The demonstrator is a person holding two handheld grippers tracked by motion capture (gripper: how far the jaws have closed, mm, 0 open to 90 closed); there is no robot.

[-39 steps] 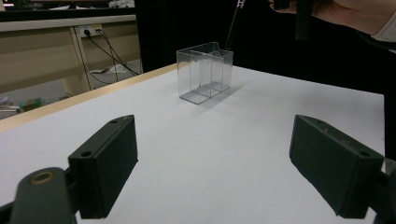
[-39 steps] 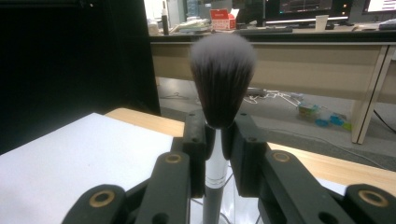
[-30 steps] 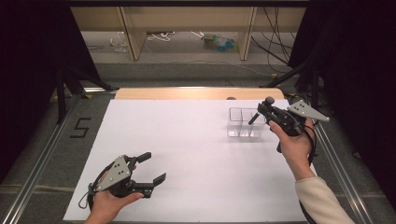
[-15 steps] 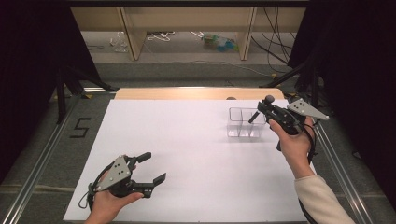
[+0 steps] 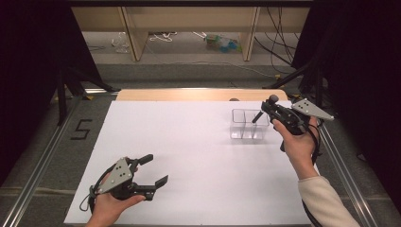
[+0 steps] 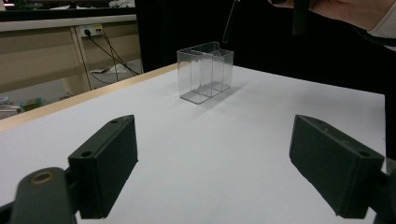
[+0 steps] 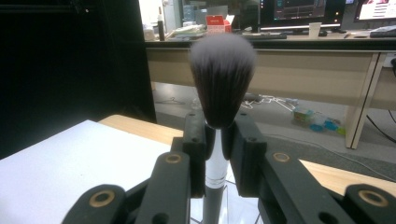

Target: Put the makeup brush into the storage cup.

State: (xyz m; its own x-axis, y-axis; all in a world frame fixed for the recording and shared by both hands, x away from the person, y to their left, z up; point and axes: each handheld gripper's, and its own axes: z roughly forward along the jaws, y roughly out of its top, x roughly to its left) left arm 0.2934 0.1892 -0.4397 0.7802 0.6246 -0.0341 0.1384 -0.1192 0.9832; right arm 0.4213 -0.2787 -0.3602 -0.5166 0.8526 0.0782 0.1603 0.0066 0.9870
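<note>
A clear plastic organiser (image 5: 246, 128) with compartments stands on the white table sheet (image 5: 189, 142) at the right rear. My right gripper (image 5: 268, 108) hovers just above its right end, shut on a makeup brush (image 5: 273, 100). The bristle head points up and the dark handle slants down toward the organiser. In the right gripper view the pads clamp the brush (image 7: 223, 77) at its silver ferrule, at the right gripper (image 7: 217, 140). My left gripper (image 5: 155, 169) rests near the front left, open and holding nothing. Past the left gripper (image 6: 215, 172) I see the organiser (image 6: 205, 71) and the brush handle (image 6: 229, 23) above it.
A wooden strip (image 5: 189, 94) runs along the table's far edge with a small dark item (image 5: 233, 99) on it. Metal rails (image 5: 42, 156) flank the sheet, and a "5" mark (image 5: 81, 128) sits at the left. Shelving and cables lie beyond.
</note>
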